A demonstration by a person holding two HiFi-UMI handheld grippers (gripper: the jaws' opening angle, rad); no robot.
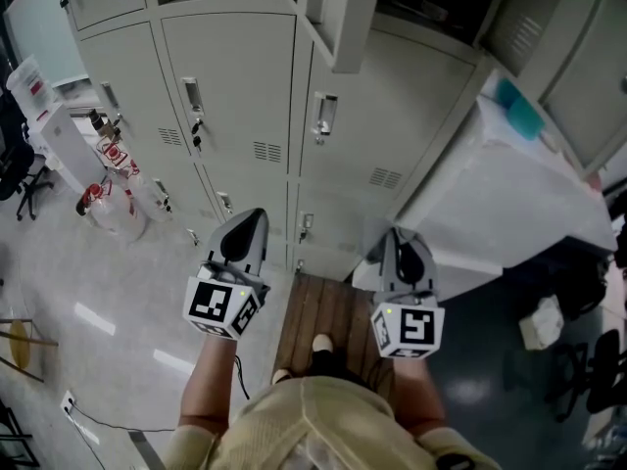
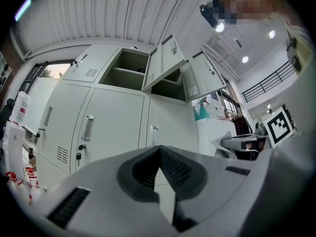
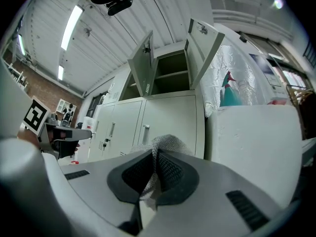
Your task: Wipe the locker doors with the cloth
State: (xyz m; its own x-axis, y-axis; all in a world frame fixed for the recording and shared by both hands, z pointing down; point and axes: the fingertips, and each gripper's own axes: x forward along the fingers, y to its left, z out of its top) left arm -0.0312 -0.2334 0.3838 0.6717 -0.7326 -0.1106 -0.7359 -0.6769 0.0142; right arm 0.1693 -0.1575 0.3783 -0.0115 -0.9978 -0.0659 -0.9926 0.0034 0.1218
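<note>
Two tools point at the lockers from just in front of the person's body. The right tool (image 3: 155, 154) has its jaws pressed together on a grey, open-weave cloth (image 3: 168, 143). A tuft of it bulges out beyond the tips, presumably left proud so that fabric rather than plastic meets the paint. The left tool (image 2: 159, 151) has its jaws closed tip to tip with nothing between them; it looks like the spare one here, perhaps held ready to steady a door. Both hang apart from the pale grey metal locker doors (image 1: 230, 76), so wiping seems not to have begun. The person stands on a dark slatted wooden platform (image 1: 328, 306) set against the locker base, which likely brings the closed middle doors within reach. Above, one upper door (image 1: 338, 18) stands swung open and could be awkward overhead. To the right, a bulky block wrapped in white sheeting (image 1: 509, 204) crowds the last locker column, and clear bottles with red caps (image 1: 108, 179) stand on the floor at left.
</note>
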